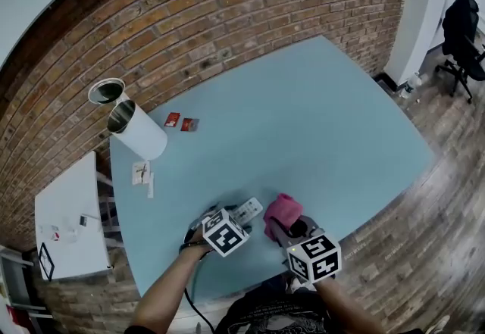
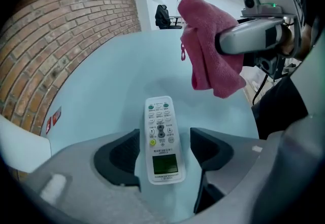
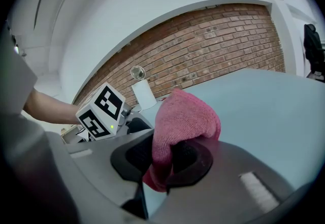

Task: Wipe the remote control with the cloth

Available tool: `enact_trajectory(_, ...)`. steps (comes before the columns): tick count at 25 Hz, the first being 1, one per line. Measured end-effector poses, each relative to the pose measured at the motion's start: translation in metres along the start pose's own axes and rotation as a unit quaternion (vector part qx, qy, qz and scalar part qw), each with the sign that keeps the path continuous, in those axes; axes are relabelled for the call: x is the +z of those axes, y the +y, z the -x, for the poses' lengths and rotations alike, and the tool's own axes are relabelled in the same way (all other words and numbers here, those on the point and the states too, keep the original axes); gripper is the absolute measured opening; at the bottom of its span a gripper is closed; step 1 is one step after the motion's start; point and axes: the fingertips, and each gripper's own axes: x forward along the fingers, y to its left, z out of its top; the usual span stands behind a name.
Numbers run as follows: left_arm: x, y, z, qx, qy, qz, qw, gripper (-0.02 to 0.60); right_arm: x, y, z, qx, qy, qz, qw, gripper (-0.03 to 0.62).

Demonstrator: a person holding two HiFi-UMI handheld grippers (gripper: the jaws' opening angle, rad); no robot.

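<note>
The white rectangular remote control (image 2: 161, 139) lies flat on the pale blue bench (image 1: 303, 120), near the bench's front edge, buttons and small green display facing up. The print on its keys is too small to read. The left gripper (image 2: 165, 152) points steeply down over it with its jaws spread wide. The remote's display end sits in the gap between them, and a strip of bench shows on either side, so neither pad presses on it. In the head view the gripper's marker cube (image 1: 224, 232) covers most of the remote and only its far end shows.

The right gripper (image 3: 165, 159) has its jaws closed on a pink terry cloth (image 3: 185, 116). The cloth bulges out above the jaws and a short tail hangs below, while the part pinched between the pads is hidden. In the left gripper view the cloth hangs to the right of the remote and clear of it; whether it brushes the bench cannot be told.

Toward the brick wall (image 1: 227, 14), a white cylindrical container (image 1: 140, 132) and two small red packets (image 1: 180, 122) sit at the bench's far left corner. What the packets are is hard to make out.
</note>
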Motion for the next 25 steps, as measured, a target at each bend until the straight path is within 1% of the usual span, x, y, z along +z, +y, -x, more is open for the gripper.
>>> enact_trajectory(4, -0.005, 0.004, -0.009, -0.023, 0.031, 0.003, 0.9993, 0.325, 0.001, -0.006, -0.003, -0.008, 0.000, -0.006, 1.000, 0.063)
enact_trajectory(12, -0.008, 0.002, -0.018, -0.073, 0.074, 0.010, 0.9946, 0.315, 0.001, -0.014, -0.009, -0.016, 0.001, -0.015, 1.000, 0.063)
enact_trajectory(14, -0.007, 0.001, -0.018, -0.078, 0.088, 0.006, 0.9930, 0.298, 0.003, -0.016, -0.009, -0.018, -0.001, -0.016, 1.000, 0.063)
enact_trajectory(16, -0.008, 0.001, -0.017, -0.083, 0.093, 0.002, 0.9922, 0.243, 0.005, -0.016, -0.009, -0.019, -0.003, -0.016, 1.000, 0.063)
enact_trajectory(20, -0.009, 0.007, -0.015, -0.080, 0.082, 0.016, 0.9933, 0.233, 0.012, -0.020, -0.007, -0.026, -0.010, -0.015, 1.000, 0.063)
enact_trajectory(21, -0.009, 0.007, -0.013, -0.085, 0.078, 0.027, 0.9930, 0.233, 0.013, -0.021, -0.007, -0.027, -0.012, -0.015, 0.999, 0.063)
enact_trajectory(23, -0.009, 0.003, -0.009, -0.105, 0.062, 0.060, 0.9908, 0.233, 0.015, -0.022, -0.005, -0.031, -0.016, -0.015, 0.999, 0.063)
enact_trajectory(25, -0.005, 0.001, -0.003, -0.128, 0.030, 0.095, 0.9867, 0.233, 0.016, -0.024, -0.003, -0.034, -0.019, -0.015, 0.999, 0.063)
